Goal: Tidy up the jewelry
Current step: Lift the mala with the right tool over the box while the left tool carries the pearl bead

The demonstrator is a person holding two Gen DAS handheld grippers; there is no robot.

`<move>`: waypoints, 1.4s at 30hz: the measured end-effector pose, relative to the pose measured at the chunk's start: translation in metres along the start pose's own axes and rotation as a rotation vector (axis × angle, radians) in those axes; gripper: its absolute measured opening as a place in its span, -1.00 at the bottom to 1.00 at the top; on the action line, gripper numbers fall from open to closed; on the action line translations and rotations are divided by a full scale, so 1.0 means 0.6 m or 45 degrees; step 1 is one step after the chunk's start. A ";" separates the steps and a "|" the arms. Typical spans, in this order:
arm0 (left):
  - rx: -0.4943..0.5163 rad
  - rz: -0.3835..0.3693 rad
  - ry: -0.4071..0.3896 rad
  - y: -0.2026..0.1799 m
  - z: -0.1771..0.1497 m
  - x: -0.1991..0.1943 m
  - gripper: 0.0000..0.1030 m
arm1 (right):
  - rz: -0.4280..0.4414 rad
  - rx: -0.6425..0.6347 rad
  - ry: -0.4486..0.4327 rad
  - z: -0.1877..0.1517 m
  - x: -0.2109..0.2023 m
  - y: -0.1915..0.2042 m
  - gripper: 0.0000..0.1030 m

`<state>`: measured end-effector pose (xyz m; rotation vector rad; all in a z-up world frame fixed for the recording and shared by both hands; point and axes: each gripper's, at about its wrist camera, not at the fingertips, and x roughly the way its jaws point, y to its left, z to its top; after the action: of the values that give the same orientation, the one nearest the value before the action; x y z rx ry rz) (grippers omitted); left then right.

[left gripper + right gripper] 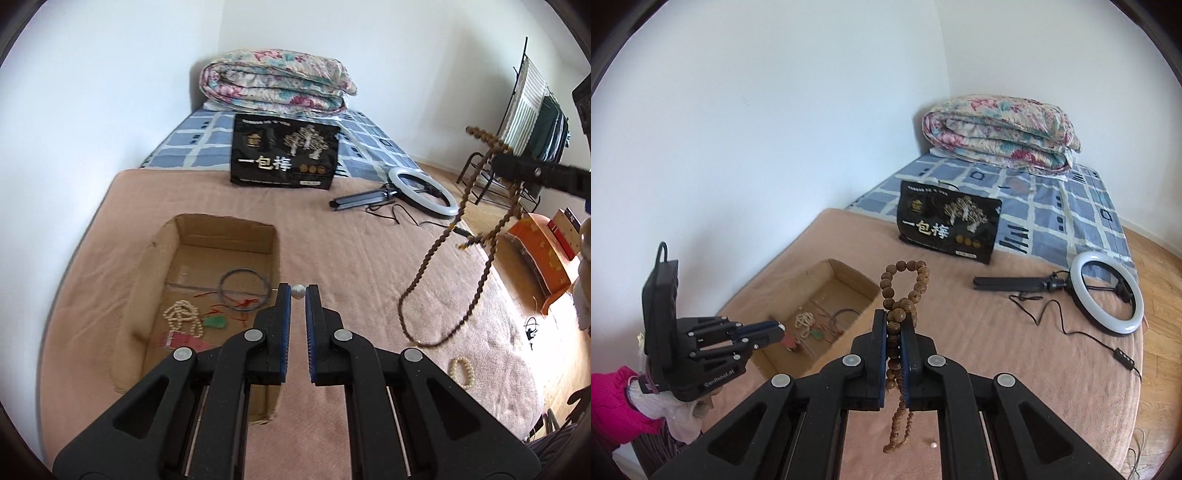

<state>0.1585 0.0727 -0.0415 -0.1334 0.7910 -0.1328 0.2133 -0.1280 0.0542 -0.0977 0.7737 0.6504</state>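
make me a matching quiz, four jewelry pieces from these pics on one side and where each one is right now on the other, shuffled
Things:
1. white pearl
2. brown bead necklace
3. green pendant
4. pale bead bracelet

Places:
A. lying on the pink blanket, outside the box
B. pinched at the tips of the left gripper
C. lying inside the cardboard box
D. clamped in the right gripper, hanging below it

Pairs: 1-B, 2-D, 3-C, 4-A
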 end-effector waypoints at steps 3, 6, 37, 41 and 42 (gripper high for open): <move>-0.012 0.018 -0.006 0.020 -0.004 -0.008 -0.89 | 0.019 -0.011 -0.026 0.015 -0.005 0.021 -0.93; -0.026 0.035 -0.001 0.038 -0.009 -0.011 -0.89 | 0.037 -0.031 -0.045 0.030 -0.003 0.042 -0.93; -0.106 0.042 0.139 0.109 -0.056 0.034 -0.89 | 0.150 -0.054 -0.031 0.122 0.150 0.154 -0.93; -0.112 0.042 0.146 0.112 -0.059 0.039 -0.89 | 0.144 -0.044 -0.001 0.115 0.177 0.153 -0.93; -0.112 0.044 0.149 0.113 -0.060 0.041 -0.89 | 0.145 -0.041 0.007 0.112 0.182 0.153 -0.93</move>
<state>0.1546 0.1325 -0.0952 -0.1968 0.9157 -0.0735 0.2600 0.0224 0.0424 -0.0851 0.7781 0.7712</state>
